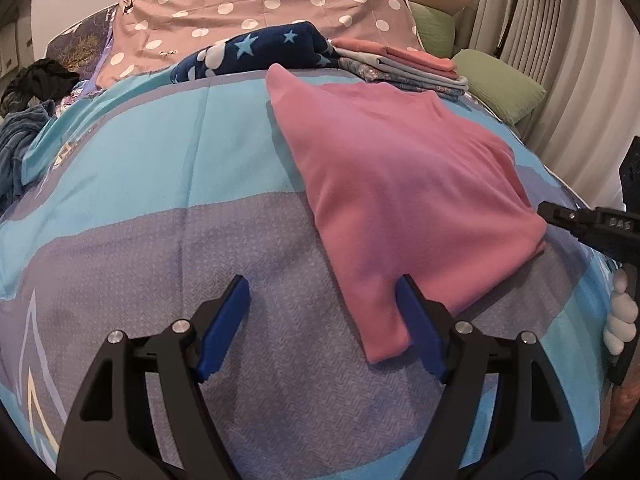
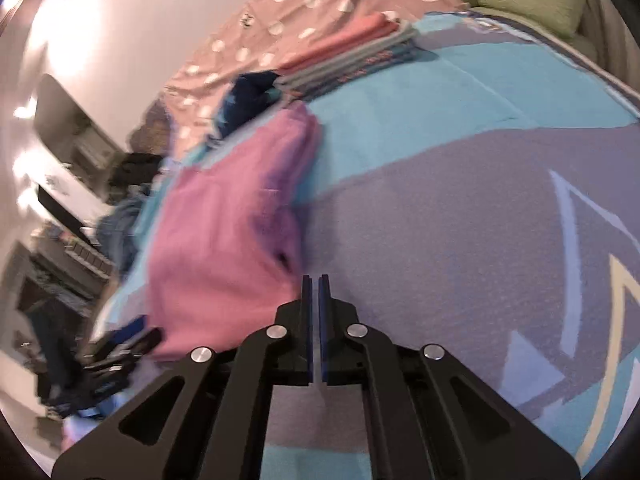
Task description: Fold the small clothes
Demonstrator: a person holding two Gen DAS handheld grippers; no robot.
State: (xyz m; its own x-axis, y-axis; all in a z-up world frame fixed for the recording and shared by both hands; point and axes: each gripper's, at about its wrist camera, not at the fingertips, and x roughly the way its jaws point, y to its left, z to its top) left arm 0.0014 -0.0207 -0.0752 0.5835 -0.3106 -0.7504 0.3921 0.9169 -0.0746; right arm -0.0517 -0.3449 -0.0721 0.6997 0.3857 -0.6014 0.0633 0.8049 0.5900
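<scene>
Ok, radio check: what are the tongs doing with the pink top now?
Left tongs open, one finger against the pink top. Right tongs shut, empty, beside it. Top lies folded on the bed cover. Nothing in the way.

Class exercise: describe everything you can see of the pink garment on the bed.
The pink garment is soft, fleecy-looking cloth, plain, folded into a flat, roughly rectangular shape. It lies on the blue and grey bedspread, in front of a folded stack. The open left claw has one finger at its near corner.
</scene>
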